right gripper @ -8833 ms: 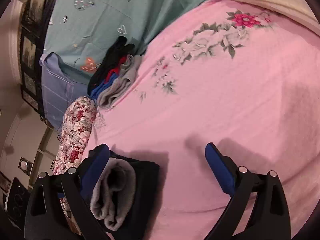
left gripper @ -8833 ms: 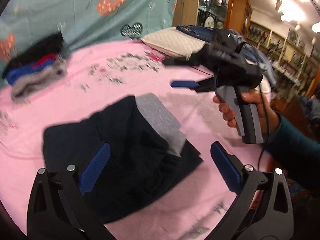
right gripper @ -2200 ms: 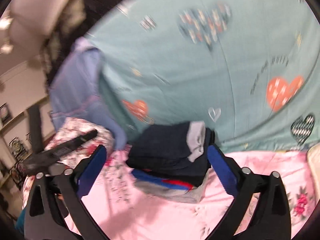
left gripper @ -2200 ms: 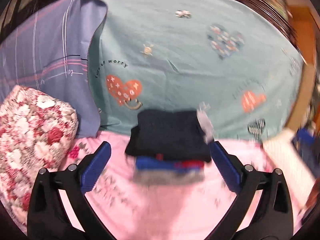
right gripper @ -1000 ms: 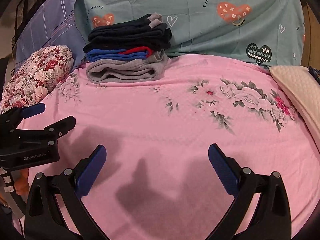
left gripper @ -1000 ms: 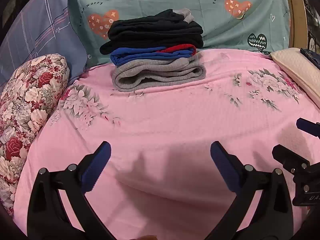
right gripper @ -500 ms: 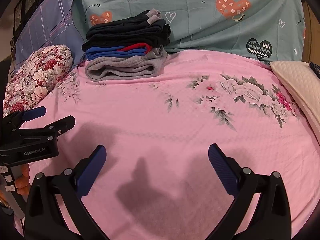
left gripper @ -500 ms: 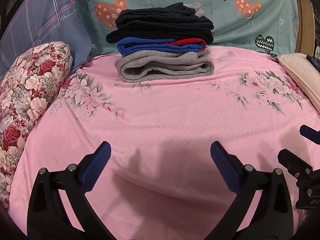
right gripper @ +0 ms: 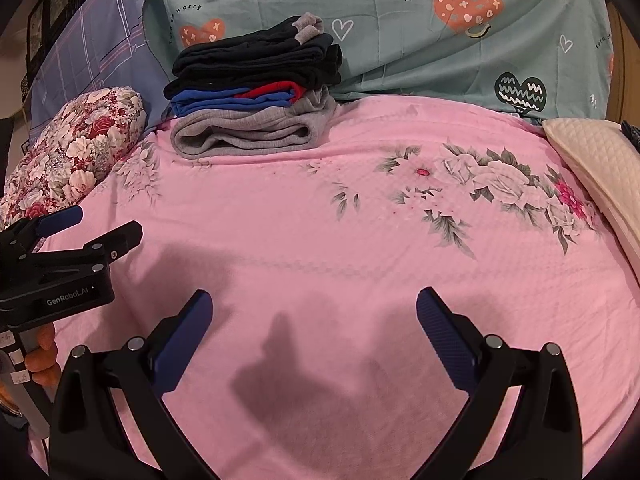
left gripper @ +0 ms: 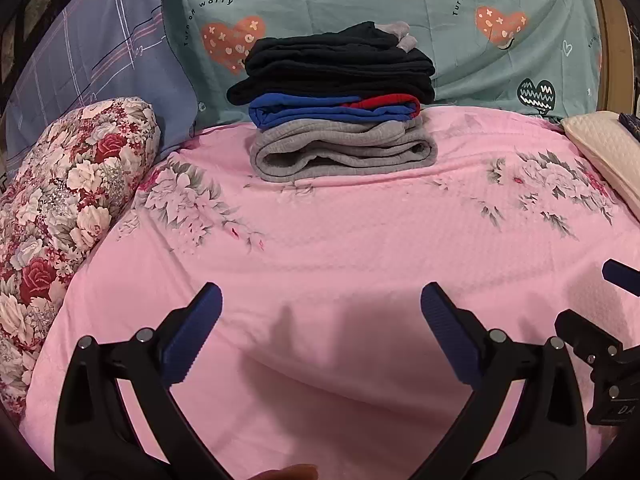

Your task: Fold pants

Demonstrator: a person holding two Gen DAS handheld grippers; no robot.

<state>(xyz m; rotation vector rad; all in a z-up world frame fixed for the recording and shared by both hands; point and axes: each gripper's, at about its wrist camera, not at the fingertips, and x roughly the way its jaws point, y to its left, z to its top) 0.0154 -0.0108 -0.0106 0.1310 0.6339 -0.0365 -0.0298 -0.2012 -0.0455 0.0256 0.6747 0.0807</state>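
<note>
A pink sheet (left gripper: 340,248) printed with pale grey-leaved flowers covers the bed and fills most of both views, lit warmly and crossed near the cameras by the soft shadows of the tools. Nearest the lens, the left gripper (left gripper: 320,316) hangs over bare sheet with its blue-padded jaws spread wide and nothing between them; the right gripper (right gripper: 312,312) is in the same state, jaws wide apart over empty pink cloth. In the right wrist view the left gripper shows again at the left edge, held by the person's hand (right gripper: 40,356), and it sits just beside the right one, apart from it. Farther out, a floral bolster (left gripper: 68,208) in red and white lies along the left edge of the bed, and a cream quilted pillow (right gripper: 596,168) lies at the right edge. At the far end of the sheet, well apart from both grippers, stands the pile of folded clothes: the dark folded pants (left gripper: 336,68) lie on top, flat, their long axis running left to right across the view, with a grey cuff or lining showing at the right end. Under them lie a blue and red garment (left gripper: 332,110) and grey sweatpants (left gripper: 344,152). Behind the pile hangs a teal sheet (right gripper: 400,20) with hearts.
</note>
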